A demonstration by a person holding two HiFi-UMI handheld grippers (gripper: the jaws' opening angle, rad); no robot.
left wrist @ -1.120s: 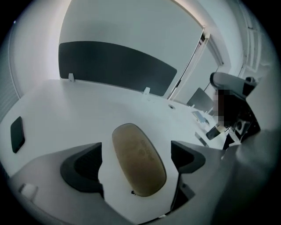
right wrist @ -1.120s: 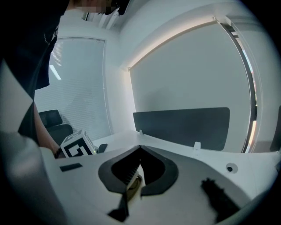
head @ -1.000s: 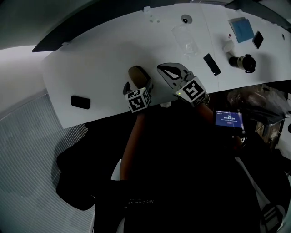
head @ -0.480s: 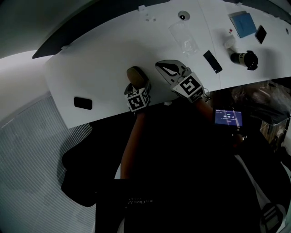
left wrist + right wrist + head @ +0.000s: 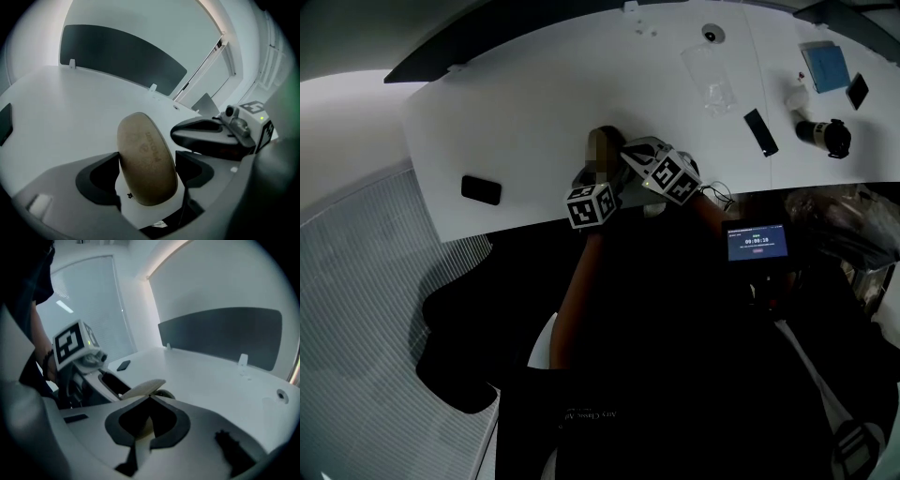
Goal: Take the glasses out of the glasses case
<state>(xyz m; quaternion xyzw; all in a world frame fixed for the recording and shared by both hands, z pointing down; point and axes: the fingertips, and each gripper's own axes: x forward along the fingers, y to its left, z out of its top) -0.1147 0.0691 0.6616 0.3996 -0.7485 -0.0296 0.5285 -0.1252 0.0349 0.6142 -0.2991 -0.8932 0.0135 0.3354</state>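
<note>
Between the jaws of my left claw [image 5: 148, 172], which have just been closing, sits the tan glasses case [image 5: 143, 140], resting on the white table [image 5: 516, 122] with a pad against each side. My right claw [image 5: 150, 399], jaws pressed together on nothing, hung clear to the case's right a second ago. It has since dropped, and the case's edge now lies just ahead of its tips.

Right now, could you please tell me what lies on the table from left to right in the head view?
Black flat device → glasses case → clear plastic item → slim black bar → dark cylinder.
</note>
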